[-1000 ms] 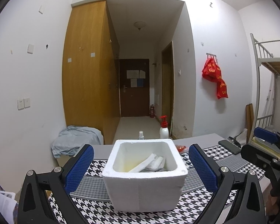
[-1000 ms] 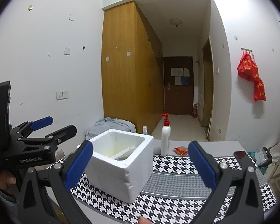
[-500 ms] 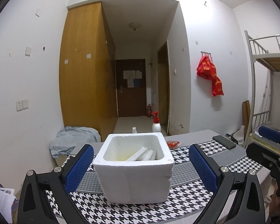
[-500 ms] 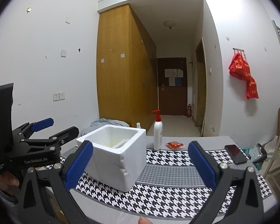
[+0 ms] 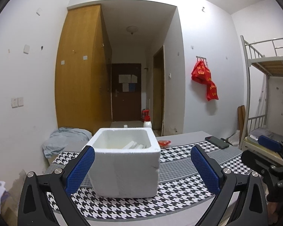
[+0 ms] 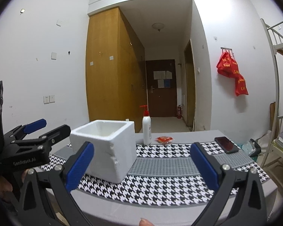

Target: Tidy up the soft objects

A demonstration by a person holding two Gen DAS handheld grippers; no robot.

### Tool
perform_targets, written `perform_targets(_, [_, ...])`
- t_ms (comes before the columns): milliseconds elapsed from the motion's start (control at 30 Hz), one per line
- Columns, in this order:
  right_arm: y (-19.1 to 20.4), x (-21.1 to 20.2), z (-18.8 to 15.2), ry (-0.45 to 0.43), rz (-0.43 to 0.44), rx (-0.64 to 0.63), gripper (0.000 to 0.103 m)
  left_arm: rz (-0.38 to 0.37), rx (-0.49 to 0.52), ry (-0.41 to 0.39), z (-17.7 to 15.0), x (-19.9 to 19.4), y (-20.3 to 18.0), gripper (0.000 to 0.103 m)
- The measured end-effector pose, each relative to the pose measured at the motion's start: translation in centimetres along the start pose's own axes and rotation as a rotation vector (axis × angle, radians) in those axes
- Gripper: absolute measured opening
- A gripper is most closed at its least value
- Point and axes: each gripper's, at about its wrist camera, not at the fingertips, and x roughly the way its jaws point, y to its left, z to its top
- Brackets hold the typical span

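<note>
A dormitory room: metal bunk bed (image 5: 268,64), wooden wardrobe (image 5: 79,71), entrance door (image 5: 125,92).

Both views are evenly, rather dimly lit with a cool cast. The round ceiling lamp (image 5: 131,28) in the corridor looks unlit. The red hanging bags (image 5: 204,79) throw a soft shadow down and right on the wall. Fisheye bending curves the walls toward black vignetted corners; focus is slightly soft throughout.

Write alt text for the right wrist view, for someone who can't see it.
The open right gripper looks over a houndstooth mat on a grey table, with a white foam box to the left. Behind stand a pump bottle, a red packet and a phone; the left gripper is at far left.
</note>
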Motion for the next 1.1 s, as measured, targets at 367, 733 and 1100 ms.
perform_targets(367, [-0.1,-1.2,-2.2,0.023,-0.025,0.017,0.103,0.006,0.030,-0.014,-2.9,-1.7,-0.8,0.102])
perform_targets(733, [0.9,-1.8,-3.9,0.042,-0.011,0.008,0.103,0.054,0.005,0.011,-5.0,-2.9,-0.1,0.102])
perform_targets(1100, [1.6,-2.6,-4.7,0.045,-0.006,0.010,0.103,0.055,0.021,-0.007,-5.8,-4.8,-0.3,0.102])
